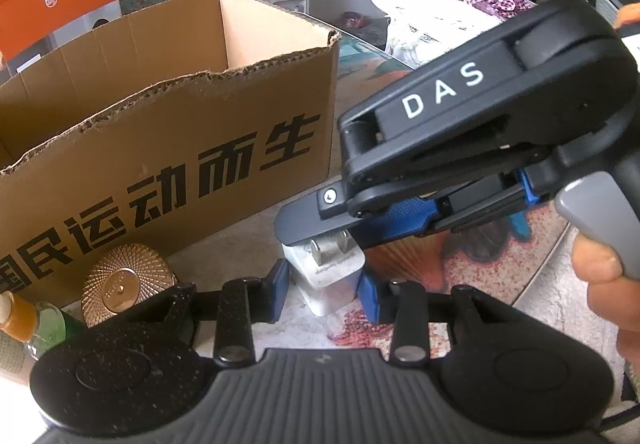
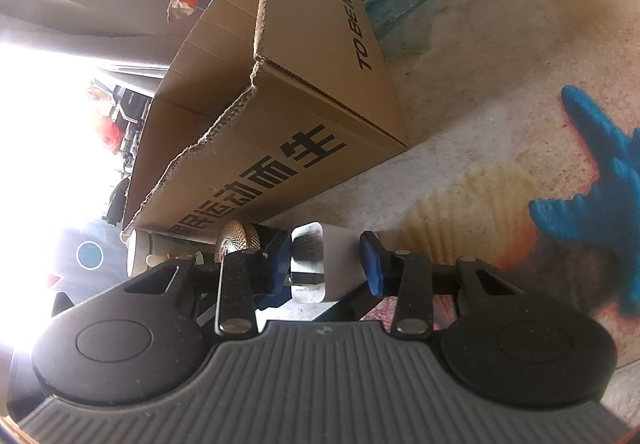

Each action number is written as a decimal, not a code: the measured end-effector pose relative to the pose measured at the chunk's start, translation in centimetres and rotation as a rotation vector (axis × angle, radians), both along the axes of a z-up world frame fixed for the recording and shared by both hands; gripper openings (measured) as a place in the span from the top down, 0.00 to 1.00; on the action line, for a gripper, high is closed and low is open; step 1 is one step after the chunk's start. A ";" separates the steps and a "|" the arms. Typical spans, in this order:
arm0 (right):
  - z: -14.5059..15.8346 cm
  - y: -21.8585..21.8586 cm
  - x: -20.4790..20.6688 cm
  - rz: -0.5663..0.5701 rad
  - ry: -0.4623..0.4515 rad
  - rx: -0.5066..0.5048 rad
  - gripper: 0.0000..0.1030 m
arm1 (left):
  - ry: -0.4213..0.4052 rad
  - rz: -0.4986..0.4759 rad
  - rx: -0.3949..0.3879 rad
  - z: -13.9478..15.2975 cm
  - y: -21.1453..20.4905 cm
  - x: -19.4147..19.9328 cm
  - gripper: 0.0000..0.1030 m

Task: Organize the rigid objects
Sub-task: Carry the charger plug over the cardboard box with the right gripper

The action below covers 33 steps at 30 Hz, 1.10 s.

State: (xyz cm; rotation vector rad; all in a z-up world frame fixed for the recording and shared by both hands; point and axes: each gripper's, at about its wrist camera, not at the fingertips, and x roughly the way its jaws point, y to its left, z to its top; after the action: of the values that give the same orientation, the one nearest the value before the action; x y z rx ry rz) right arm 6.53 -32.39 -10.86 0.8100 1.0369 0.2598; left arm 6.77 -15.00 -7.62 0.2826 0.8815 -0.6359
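A white charger plug [image 1: 328, 284] stands on the table, metal prongs up, just in front of the open cardboard box [image 1: 160, 104]. My left gripper [image 1: 325, 290] is shut on it, a blue pad against each side. My right gripper comes in from the right, and its dark fingers [image 1: 304, 216] lie over the prongs. In the right wrist view the charger plug [image 2: 332, 264] sits between the blue pads of my right gripper [image 2: 326, 264]. One pad rests on the prong face and the other on the white body.
A gold ribbed round lid [image 1: 124, 280] and two small bottles [image 1: 28, 320] stand left of the charger by the box wall. A pile of cloth [image 1: 460, 4] lies at the back right. A hand [image 1: 600, 264] holds the right gripper's handle. The table cover [image 2: 500, 84] has a beach print.
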 end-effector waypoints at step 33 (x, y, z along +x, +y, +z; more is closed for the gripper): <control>17.1 3.0 6.0 0.137 -0.371 -0.052 0.65 | -0.227 0.114 -0.012 16.0 3.9 7.0 0.64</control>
State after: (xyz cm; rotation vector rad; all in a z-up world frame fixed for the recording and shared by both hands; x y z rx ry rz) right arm 12.53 -29.34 6.24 0.6150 0.7463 0.4788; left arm 13.75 -11.10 8.40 0.2859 0.6702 -0.4926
